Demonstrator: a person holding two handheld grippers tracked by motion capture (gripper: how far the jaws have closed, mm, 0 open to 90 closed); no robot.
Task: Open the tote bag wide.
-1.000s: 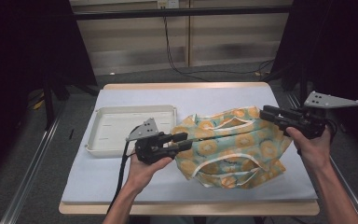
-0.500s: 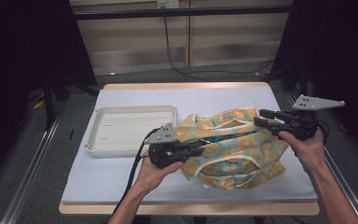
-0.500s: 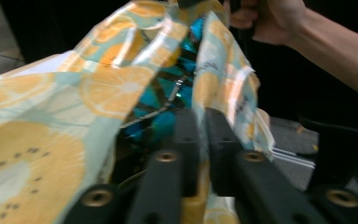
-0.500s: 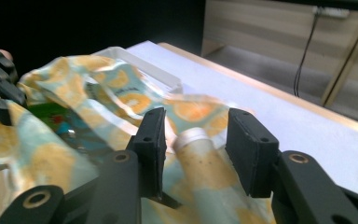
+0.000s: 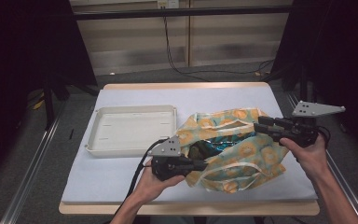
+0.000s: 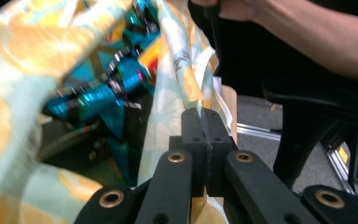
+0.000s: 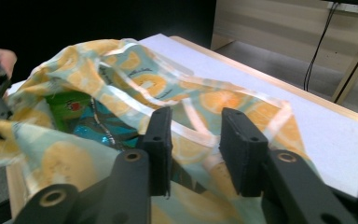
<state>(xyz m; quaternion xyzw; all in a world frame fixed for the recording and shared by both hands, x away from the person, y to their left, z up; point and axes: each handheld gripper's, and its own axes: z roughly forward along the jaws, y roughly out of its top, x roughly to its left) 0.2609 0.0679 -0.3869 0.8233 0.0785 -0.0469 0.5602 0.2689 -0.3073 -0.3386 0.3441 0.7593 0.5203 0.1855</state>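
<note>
White tabletop (image 5: 121,182) carries the lemon-print bag (image 5: 242,154) at centre right. Left gripper (image 5: 200,165) pinches its rim; right gripper (image 5: 264,125) gapes half-wide. Thin fabric may slip, shutting the mouth.

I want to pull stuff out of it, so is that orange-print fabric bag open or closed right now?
Open. The bag gapes at its mouth, showing teal packets inside; the left gripper is pinched shut on its edge.
</note>
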